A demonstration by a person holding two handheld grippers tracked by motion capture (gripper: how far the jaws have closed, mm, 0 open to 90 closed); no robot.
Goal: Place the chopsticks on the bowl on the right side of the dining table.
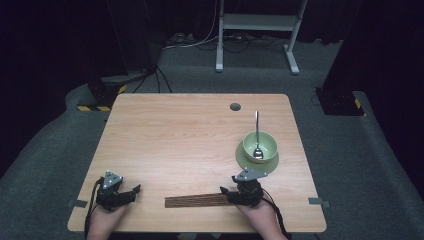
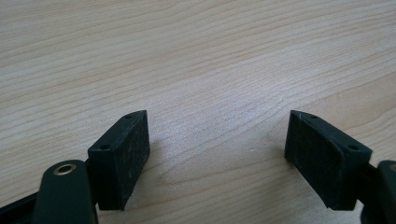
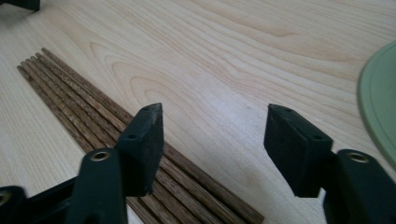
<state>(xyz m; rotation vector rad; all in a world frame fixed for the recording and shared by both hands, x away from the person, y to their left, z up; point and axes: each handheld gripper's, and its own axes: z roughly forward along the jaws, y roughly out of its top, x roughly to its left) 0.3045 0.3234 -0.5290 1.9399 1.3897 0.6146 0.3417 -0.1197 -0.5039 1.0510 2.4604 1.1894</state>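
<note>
- Directly under the right gripper (image 1: 227,192), in the high view, lies a bundle of dark wooden chopsticks (image 1: 196,200), flat on the wooden table (image 1: 190,130) and running away from the jaws toward the left gripper (image 1: 131,192).
- Right gripper view: the chopsticks (image 3: 88,116) pass beneath the left-hand jaw and end just behind it; the right-hand jaw stands over bare table (image 3: 224,70). Jaws are spread, with no pad pressing on the sticks; nothing is pinched.
- Beyond the right-hand jaw, at the frame's edge, this view catches a slice of a pale green plate (image 3: 380,98). The high view shows the whole plate (image 1: 242,159) just ahead of the right gripper, close to it but apart.
- Container check: a green bowl (image 1: 266,140) sits on that plate. A metal spoon (image 1: 257,135) stands in the bowl, its scoop at the bottom and its handle leaning over the far rim. No other contents can be made out.
- Left gripper view: jaws spread wide over plain wood grain (image 2: 196,60), nothing between them.
- The high view adds that the left gripper rests near the table's near edge, well apart from the chopsticks' free end, with a hand (image 1: 105,220) behind it.
</note>
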